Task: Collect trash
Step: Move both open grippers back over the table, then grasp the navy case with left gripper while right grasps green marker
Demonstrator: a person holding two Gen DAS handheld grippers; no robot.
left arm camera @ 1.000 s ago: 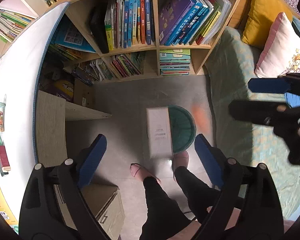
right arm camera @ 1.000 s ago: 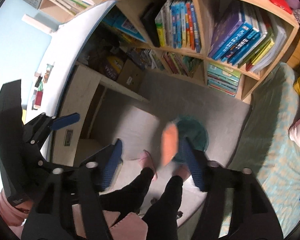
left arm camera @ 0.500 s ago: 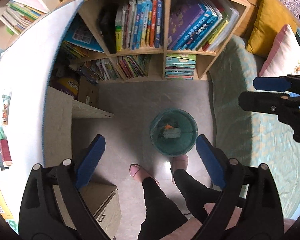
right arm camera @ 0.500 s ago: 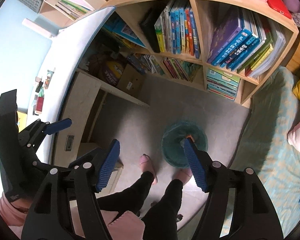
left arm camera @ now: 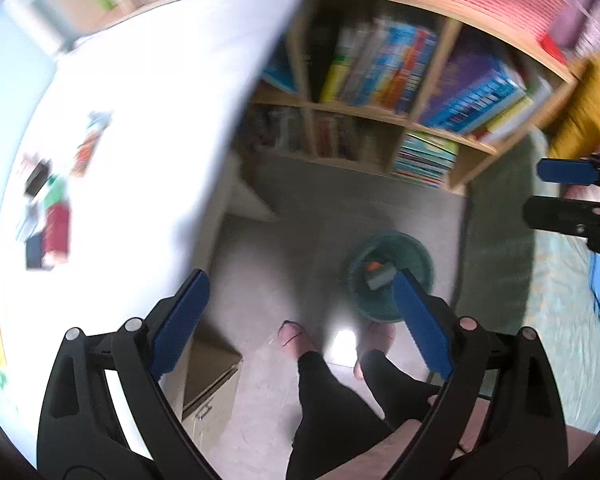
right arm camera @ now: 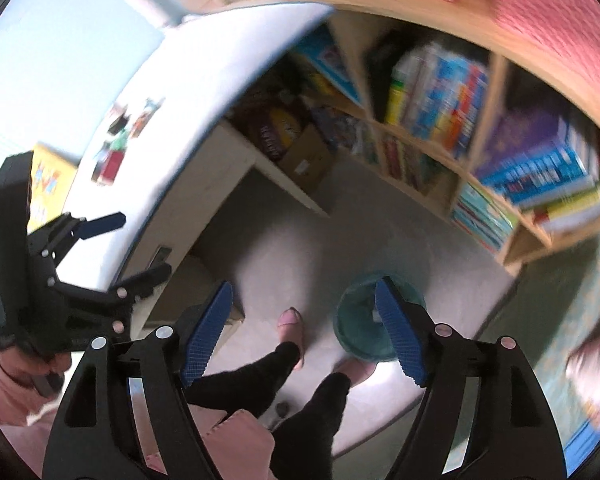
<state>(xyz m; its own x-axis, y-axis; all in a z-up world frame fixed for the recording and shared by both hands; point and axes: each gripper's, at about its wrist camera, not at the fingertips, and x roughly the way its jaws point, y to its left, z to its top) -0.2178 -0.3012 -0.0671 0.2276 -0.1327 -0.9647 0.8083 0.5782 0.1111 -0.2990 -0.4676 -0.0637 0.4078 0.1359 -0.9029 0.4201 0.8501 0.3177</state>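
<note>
A round teal waste bin (left arm camera: 416,256) stands on the grey floor by the person's feet. A grey box and an orange piece lie inside it (left arm camera: 378,276). It also shows in the right wrist view (right arm camera: 356,320). My left gripper (left arm camera: 300,304) is open and empty, high above the floor left of the bin. My right gripper (right arm camera: 304,320) is open and empty above the bin. Several small items (left arm camera: 54,224), red, green and dark, lie on the white desk (left arm camera: 140,120) at the left. Both views are blurred.
A wooden bookshelf (left arm camera: 412,92) full of books stands behind the bin. A bed with a green cover (left arm camera: 540,280) and a yellow cushion (left arm camera: 584,104) lies at the right. A cardboard box (right arm camera: 304,160) sits under the desk. A yellow book (right arm camera: 48,184) lies on the desk.
A white box and an orange piece fell from the grippers into the bin. Both grippers have since swung left, bringing the white desk and its small items into view.
</note>
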